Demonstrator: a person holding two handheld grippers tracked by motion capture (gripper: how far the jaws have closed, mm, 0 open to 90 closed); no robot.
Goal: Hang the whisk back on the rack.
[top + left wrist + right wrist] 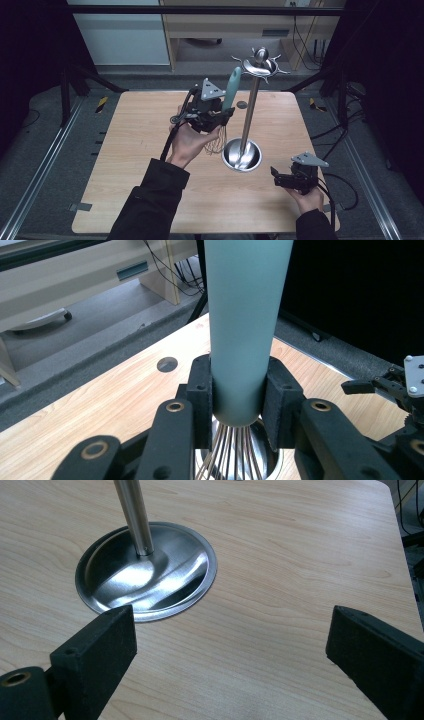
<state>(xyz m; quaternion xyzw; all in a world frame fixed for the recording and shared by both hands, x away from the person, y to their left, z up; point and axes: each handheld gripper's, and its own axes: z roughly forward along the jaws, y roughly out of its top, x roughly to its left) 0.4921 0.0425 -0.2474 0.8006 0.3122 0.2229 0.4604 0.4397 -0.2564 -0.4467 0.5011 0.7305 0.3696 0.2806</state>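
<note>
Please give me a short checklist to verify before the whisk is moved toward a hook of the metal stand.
1. Grip: left gripper is shut on the whisk at the low end of its teal handle: ok.
2. Whisk attitude: handle up, wires down, slightly tilted: ok.
3. Stand upright on its round base: ok.
4. Hooks at the stand's top free of utensils: ok.
5. Hanging loop on the handle's end: cannot tell.
6. Right gripper open, apart from the base, on the table side near the person: ok.
</note>
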